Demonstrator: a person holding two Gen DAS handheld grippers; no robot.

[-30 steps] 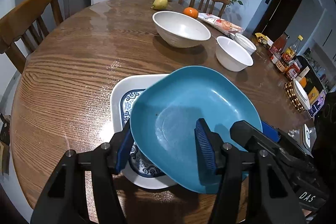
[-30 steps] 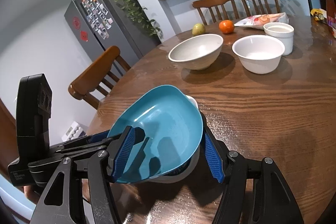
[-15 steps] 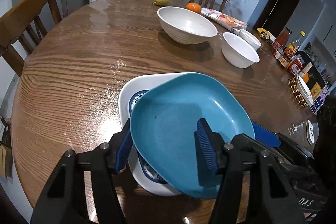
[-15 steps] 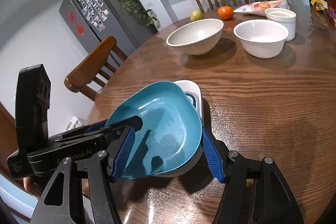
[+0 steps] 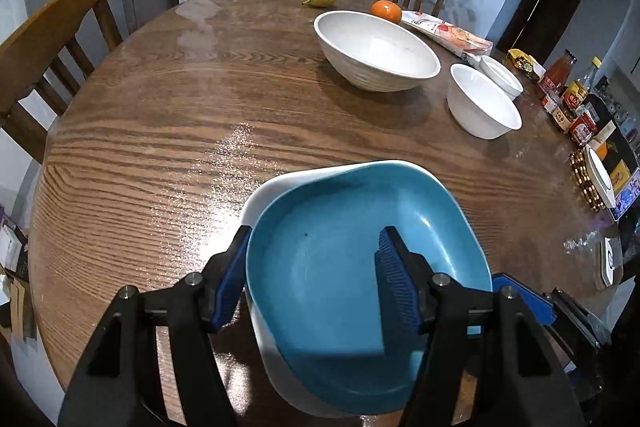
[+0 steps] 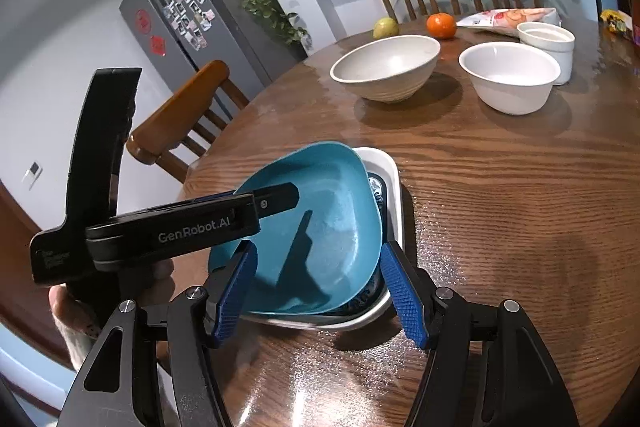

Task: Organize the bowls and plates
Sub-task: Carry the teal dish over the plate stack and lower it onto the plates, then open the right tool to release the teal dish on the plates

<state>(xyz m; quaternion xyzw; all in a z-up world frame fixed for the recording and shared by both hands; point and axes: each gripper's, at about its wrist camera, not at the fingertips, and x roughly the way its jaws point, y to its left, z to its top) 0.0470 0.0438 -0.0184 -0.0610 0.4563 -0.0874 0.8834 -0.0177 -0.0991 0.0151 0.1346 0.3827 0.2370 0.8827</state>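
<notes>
- The blue plate point(image 5: 360, 267) is lower than a second ago: it was tilted up over the white plate point(image 5: 264, 195), and now it sits nested in it, near the front edge of the surface point(image 5: 160, 107).
- Left tongs point(image 5: 316, 275) are opening right now. The plate's rim is between the pads, one pad outside the rim and one inside the dish, and the grip is easing off.
- In the right view, the left tongs point(image 6: 276, 199) reach in over the plate's rim from the left.
- Right tongs point(image 6: 320, 291) sit partly open, straddling the near end of both plates; I see no pad pressing on either plate, so nothing is held.
- That looks like the stacking step nearly done: blue on white, release under way.
- Left to sort, I'd say: the big bowl point(image 5: 378, 51), the white bowl point(image 5: 484, 103) and the small dish point(image 5: 502, 77) at the far side, all apart.
</notes>
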